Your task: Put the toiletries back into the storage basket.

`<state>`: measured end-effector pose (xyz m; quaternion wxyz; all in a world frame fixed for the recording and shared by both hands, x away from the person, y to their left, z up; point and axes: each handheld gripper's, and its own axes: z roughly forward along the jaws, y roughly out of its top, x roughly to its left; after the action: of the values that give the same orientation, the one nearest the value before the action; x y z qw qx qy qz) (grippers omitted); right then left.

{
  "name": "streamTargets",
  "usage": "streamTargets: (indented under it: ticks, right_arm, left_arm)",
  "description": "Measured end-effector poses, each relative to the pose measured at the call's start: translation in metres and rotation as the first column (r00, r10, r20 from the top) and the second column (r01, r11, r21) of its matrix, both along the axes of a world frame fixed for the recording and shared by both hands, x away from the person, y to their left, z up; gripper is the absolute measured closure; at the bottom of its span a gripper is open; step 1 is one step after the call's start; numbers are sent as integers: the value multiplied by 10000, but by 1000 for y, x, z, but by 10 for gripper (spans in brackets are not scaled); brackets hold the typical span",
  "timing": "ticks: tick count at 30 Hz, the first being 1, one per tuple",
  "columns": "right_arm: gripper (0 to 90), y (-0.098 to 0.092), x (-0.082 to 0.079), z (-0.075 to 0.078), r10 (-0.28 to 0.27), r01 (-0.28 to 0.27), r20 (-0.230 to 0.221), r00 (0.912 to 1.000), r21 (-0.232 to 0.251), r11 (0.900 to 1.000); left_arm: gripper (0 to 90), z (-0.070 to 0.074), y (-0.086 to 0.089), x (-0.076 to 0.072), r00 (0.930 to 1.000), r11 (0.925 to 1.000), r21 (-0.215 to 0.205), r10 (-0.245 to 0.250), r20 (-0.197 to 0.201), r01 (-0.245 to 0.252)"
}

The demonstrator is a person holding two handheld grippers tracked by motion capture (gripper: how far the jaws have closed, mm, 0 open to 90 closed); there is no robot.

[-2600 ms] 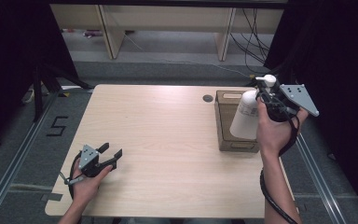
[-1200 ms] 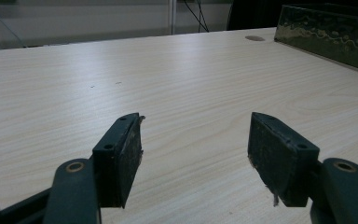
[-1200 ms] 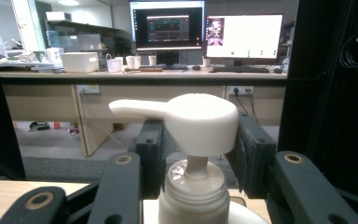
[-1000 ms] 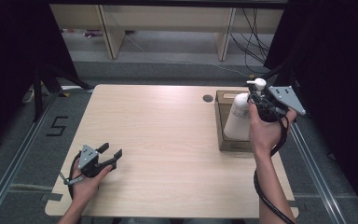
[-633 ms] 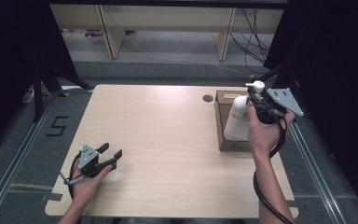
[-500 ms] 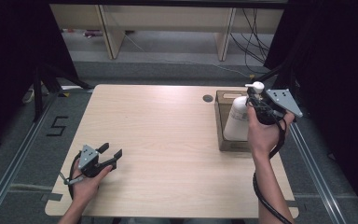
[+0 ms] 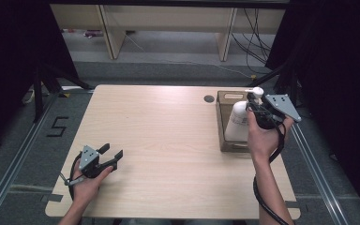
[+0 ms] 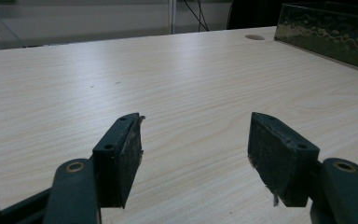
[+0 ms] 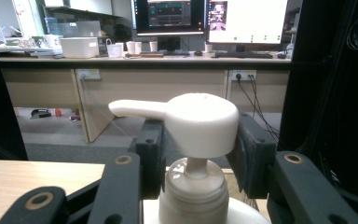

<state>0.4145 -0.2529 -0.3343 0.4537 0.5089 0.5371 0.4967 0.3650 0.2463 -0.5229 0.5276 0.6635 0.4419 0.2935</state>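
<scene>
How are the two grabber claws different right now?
The right gripper is clamped on the neck of a white pump bottle, while the left gripper holds nothing and its jaws stand open. The right gripper is up at the brown box on the table's far right; the left gripper sits low on the wooden table near the front left corner. Both have two black jaws and a hand holding them.

A pale wooden table [image 7: 168,140] with a small round hole [image 7: 209,98] near its far edge stood on grey floor, a strip of tape marked 5 [image 7: 57,126] lay to its left, and beyond it two lit monitors [image 9: 209,16] sat on a long desk
</scene>
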Motion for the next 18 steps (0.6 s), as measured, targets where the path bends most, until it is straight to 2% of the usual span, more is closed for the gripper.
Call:
streamTargets:
  ticks: [18]
  right_arm:
    - [602, -1, 0, -18, 0, 1, -420, 9991, 28, 10000]
  left_arm:
    - [343, 0, 0, 0, 10000, 10000, 10, -3, 8, 3]
